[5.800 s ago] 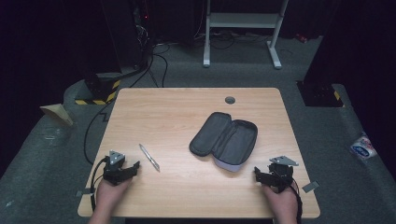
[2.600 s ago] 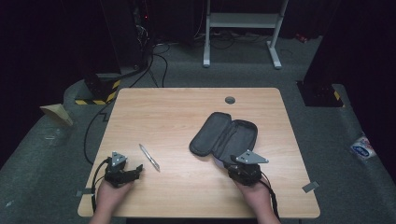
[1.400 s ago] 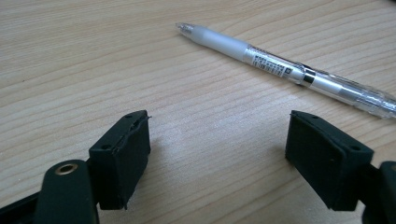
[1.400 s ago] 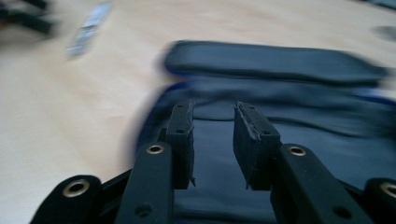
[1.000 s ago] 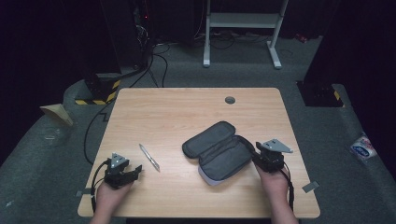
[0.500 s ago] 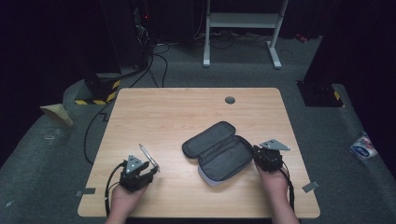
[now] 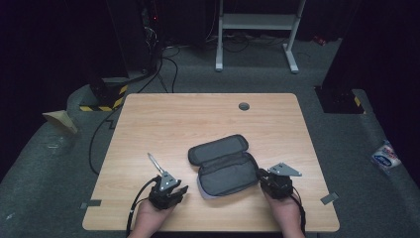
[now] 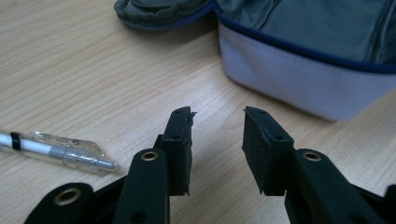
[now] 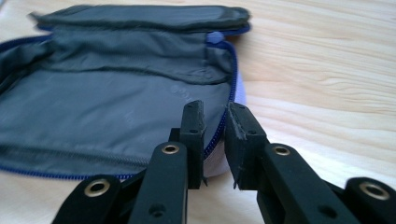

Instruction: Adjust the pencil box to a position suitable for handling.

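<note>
An open grey pencil case [image 7: 223, 166] with a blue zipper lies on the wooden table [image 7: 208, 119], its lid folded back. My right gripper [image 7: 261, 174] is at the case's right end. In the right gripper view, that gripper [image 9: 215, 116] is shut on the case's zipper rim [image 9: 229, 93], over the grey lining. A clear pen [image 7: 155, 163] lies left of the case. My left gripper [image 7: 182, 190] stands open between pen and case. In the left gripper view, the pen [image 8: 60, 151] lies left of the open gripper [image 8: 217, 126], and the case wall [image 8: 303, 79] is just ahead.
A round cable hole [image 7: 243, 105] sits near the table's far edge. Black cables [image 7: 104, 134] run over the grey floor at the left. A white packet [image 7: 386, 156] lies on the floor at the right, and a white stand [image 7: 257, 22] is behind the table.
The right gripper came in, opened the case and dragged it sideways. The left gripper has moved right, past the pen, toward the case. The right gripper has held still for the last second.
</note>
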`<move>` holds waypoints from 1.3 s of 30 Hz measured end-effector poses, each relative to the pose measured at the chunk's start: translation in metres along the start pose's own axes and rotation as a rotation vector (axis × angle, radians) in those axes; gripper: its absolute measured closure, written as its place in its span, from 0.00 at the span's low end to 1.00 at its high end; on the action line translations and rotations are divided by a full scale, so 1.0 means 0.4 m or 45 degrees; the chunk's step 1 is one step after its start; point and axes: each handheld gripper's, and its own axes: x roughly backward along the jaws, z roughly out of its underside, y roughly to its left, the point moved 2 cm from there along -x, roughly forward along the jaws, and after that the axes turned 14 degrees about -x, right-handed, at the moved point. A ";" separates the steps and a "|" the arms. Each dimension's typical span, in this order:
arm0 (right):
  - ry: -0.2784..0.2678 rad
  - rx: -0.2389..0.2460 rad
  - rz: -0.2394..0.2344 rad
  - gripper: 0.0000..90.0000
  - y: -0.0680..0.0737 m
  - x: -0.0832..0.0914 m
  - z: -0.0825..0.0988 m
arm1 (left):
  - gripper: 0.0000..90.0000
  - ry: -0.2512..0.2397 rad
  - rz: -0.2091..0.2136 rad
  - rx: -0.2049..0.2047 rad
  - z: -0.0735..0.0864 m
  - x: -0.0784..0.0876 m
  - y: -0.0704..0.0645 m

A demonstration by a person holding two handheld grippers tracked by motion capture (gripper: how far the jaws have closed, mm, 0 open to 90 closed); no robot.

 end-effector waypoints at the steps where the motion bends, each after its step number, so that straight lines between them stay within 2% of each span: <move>1: 0.002 0.011 -0.009 0.85 0.011 0.000 0.004 | 0.69 -0.003 0.008 0.016 0.001 0.001 0.000; 7: 0.037 0.075 -0.071 0.80 0.082 -0.009 0.029 | 0.69 0.000 0.008 0.048 0.010 -0.002 0.014; 10: 0.026 0.093 -0.096 0.74 0.099 -0.001 0.024 | 0.69 0.001 0.000 0.053 0.014 0.000 0.019; 13: -0.067 0.069 -0.123 0.73 0.083 0.024 0.005 | 0.69 -0.001 -0.012 0.067 0.017 0.002 0.022; 16: -0.117 0.020 -0.072 0.75 0.049 0.034 -0.004 | 0.70 0.006 -0.017 0.065 0.020 0.001 0.024; 19: -0.059 0.027 0.018 0.76 0.023 0.008 0.009 | 0.71 0.017 -0.006 0.062 0.018 -0.003 0.020; 20: -0.033 0.028 0.026 0.76 0.020 -0.004 0.015 | 0.71 0.020 -0.012 0.044 0.018 -0.003 0.021; 23: 0.031 0.043 0.014 0.75 0.026 -0.026 0.030 | 0.72 0.014 -0.003 0.047 0.015 -0.003 0.015; 28: 0.055 0.057 -0.009 0.77 0.037 -0.032 0.044 | 0.73 0.009 0.002 0.048 0.014 -0.009 0.016; 30: 0.058 0.060 -0.013 0.77 0.041 -0.033 0.045 | 0.74 0.005 0.003 0.064 0.014 -0.013 0.020; 39: 0.039 0.061 -0.004 0.76 0.039 -0.058 0.031 | 0.74 -0.008 -0.033 0.086 0.004 -0.044 0.055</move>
